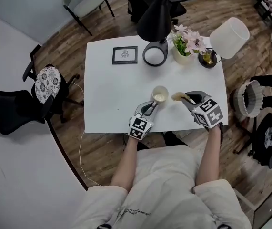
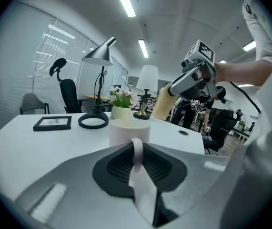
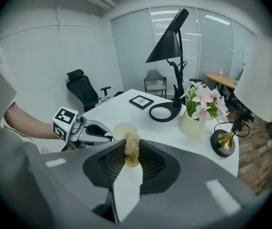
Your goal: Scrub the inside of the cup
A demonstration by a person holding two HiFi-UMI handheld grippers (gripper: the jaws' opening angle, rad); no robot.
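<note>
Left gripper [image 1: 151, 107] clamps cup [image 1: 160, 96] handle | right gripper [image 1: 188, 98] pinches sponge [image 1: 177, 97] | lamp [image 1: 155, 18], flowers [image 1: 188, 39], picture frame [image 1: 125, 55] beyond cup

Even, bright office light; ceiling strip lights [image 2: 124, 0] glare at twelve o'clock. Both gripper views bend and darken at edges.

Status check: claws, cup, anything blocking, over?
Left claw shut on cup handle. Right claw shut on scrubber, beside cup, not inside yet. Nothing between them.
</note>
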